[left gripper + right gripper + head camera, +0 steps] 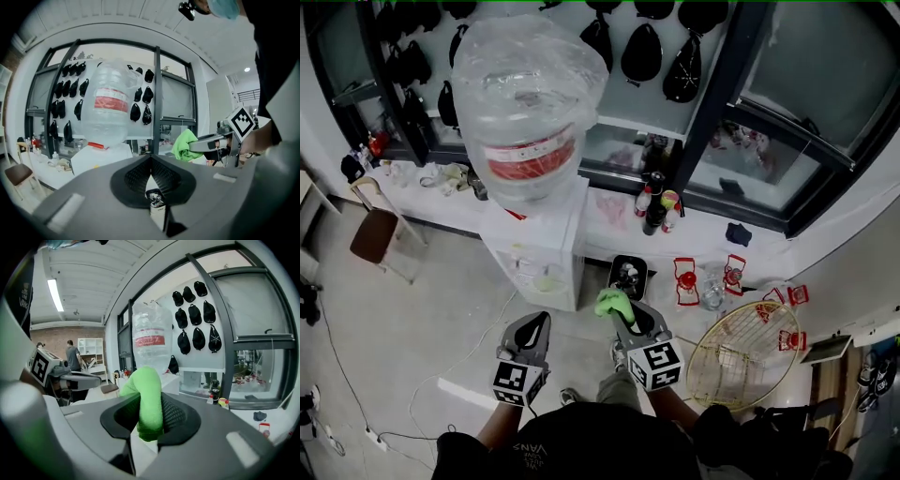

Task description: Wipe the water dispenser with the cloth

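A white water dispenser (546, 246) stands ahead of me with a large clear bottle (529, 98) on top, red label around it. It also shows in the left gripper view as the dispenser (101, 155) under the bottle (110, 105), and in the right gripper view as the bottle (150, 336). My right gripper (617, 309) is shut on a green cloth (614, 302), which bulges out between the jaws as the cloth (146, 401). It hangs just right of the dispenser's front, short of touching. My left gripper (532, 328) is shut and holds nothing, below the dispenser.
A black bin (629, 276) sits right of the dispenser on the floor. Bottles (656, 202) stand on the white ledge behind. A round wire rack (742, 354) lies at the right, a brown chair (375, 232) at the left. Cables (356, 412) run across the floor.
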Demonstrator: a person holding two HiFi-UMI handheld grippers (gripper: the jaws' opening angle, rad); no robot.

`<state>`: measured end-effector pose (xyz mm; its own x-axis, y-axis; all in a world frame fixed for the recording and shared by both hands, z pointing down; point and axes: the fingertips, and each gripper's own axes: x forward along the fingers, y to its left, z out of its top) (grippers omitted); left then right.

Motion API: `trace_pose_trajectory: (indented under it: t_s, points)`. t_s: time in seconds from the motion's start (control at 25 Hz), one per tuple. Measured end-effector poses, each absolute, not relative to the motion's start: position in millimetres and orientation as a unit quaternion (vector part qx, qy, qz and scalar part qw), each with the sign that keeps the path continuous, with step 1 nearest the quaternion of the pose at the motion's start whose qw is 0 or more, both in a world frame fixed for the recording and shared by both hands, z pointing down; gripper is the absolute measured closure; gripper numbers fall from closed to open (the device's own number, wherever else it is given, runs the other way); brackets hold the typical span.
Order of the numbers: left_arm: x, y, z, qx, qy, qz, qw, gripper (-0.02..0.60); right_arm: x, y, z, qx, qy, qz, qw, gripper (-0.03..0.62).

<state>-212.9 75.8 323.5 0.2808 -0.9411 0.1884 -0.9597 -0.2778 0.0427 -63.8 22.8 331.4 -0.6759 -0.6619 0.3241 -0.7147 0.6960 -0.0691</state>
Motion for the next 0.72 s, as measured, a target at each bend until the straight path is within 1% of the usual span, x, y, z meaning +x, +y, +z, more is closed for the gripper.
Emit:
trace_pose_trajectory:
  t_s: [0.32, 0.72]
  points:
    - [-230, 92, 303, 0.785, -0.614, 0.048, 0.065, 0.580, -66, 34, 304, 0.378, -0.914, 0.079, 0.126, 0.485]
    - [-241, 115, 301, 0.779, -0.623, 0.047, 0.049, 0.580, -71, 51, 302, 0.381, -0.914, 0.082, 0.115, 0.487]
